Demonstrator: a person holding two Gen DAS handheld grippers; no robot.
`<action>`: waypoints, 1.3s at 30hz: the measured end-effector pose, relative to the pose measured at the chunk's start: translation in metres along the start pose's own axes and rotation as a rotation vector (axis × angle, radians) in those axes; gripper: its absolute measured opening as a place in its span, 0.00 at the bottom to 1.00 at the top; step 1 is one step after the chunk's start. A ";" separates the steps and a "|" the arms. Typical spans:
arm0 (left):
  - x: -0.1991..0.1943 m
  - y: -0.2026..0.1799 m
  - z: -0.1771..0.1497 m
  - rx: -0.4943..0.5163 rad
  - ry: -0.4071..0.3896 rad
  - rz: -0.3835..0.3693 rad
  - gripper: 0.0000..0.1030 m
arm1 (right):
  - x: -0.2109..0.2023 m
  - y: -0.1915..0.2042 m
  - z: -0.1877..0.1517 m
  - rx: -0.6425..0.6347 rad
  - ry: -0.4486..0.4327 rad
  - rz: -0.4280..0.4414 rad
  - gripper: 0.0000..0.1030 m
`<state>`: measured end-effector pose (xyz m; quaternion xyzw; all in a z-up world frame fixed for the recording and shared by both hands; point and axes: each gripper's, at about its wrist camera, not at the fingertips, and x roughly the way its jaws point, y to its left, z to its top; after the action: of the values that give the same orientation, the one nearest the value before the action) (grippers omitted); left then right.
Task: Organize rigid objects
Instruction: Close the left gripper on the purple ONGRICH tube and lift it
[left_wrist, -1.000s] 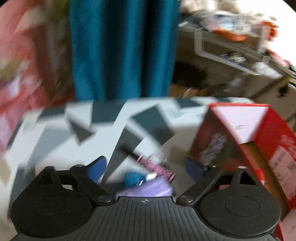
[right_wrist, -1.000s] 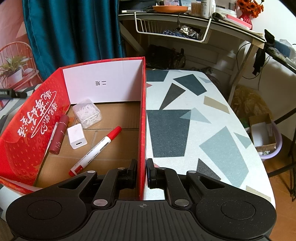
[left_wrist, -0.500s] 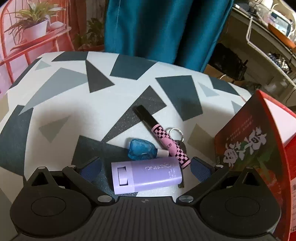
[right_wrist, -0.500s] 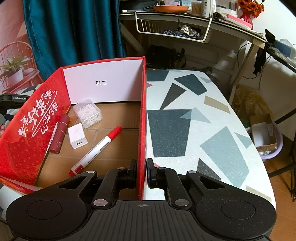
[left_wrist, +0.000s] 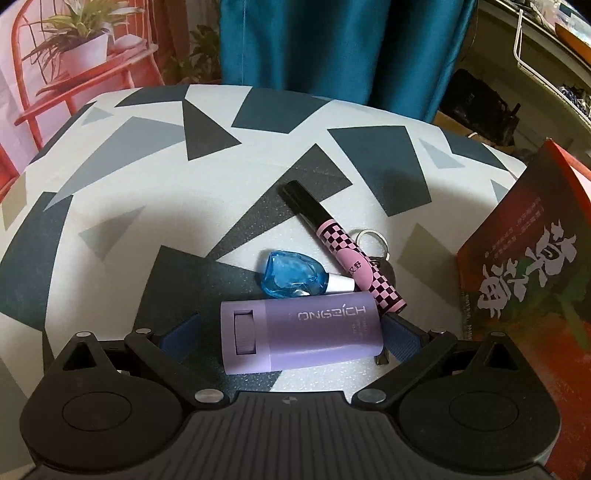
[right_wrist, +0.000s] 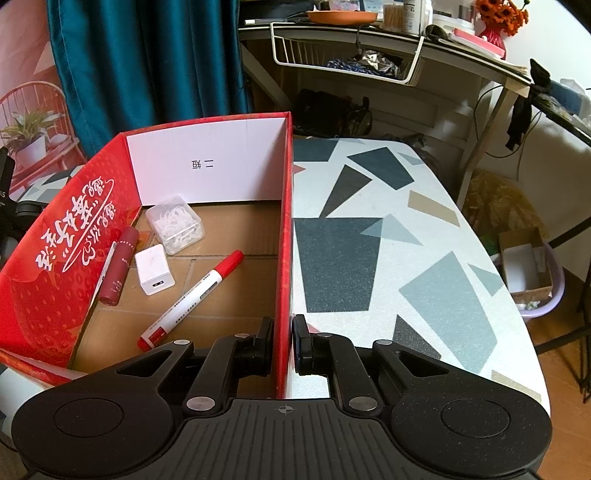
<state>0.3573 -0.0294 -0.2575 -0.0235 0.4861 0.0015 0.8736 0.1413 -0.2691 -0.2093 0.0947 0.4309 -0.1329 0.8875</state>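
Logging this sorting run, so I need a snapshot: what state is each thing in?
left gripper: open, straddling the purple case
purple case: lying flat on table
blue bottle: on its side, capped
checkered pen: lying, capped
right gripper: shut on box wall
red box: open-topped
red marker: in box, capped

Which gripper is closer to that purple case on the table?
Left. The left gripper is open around the purple case; the right gripper is clamped on the red box wall, away from it.
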 end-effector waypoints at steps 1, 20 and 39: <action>-0.001 0.001 -0.001 0.004 -0.010 -0.012 0.95 | 0.000 0.000 0.000 -0.001 0.000 0.000 0.10; -0.038 0.016 -0.060 0.255 -0.104 -0.110 0.88 | -0.001 0.000 -0.002 0.006 -0.004 -0.005 0.10; -0.050 0.016 -0.090 0.176 -0.093 -0.209 0.88 | 0.000 0.000 -0.002 0.003 -0.003 -0.006 0.12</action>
<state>0.2542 -0.0161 -0.2632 0.0028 0.4383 -0.1312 0.8892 0.1398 -0.2683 -0.2101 0.0946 0.4295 -0.1362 0.8877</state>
